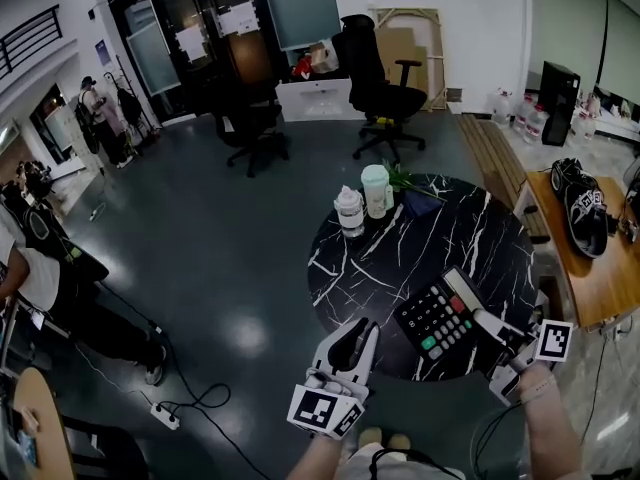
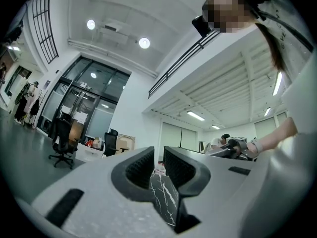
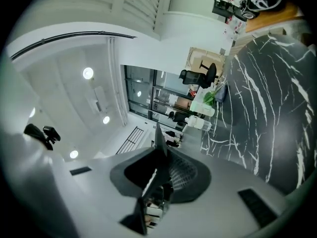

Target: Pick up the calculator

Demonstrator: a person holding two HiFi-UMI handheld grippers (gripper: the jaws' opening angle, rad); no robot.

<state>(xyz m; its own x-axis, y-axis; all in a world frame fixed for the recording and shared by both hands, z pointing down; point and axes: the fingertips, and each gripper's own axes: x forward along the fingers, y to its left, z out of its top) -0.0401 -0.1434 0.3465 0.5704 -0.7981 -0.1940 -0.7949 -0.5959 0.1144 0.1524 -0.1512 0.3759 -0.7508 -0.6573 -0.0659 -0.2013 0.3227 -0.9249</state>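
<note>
The calculator, black with white, red and green keys, hangs over the near edge of the round black marble table. My right gripper is shut on its right end. In the right gripper view the calculator shows edge-on as a thin dark slab pinched between the jaws. My left gripper floats left of the calculator, off the table's front edge, apart from it. Its jaws stand together with only a narrow slit and nothing in it; a strip of the marble table shows through below.
At the table's far side stand two white containers beside a green plant. A wooden desk with black shoes is at the right. Office chairs stand beyond; people and a floor cable are at the left.
</note>
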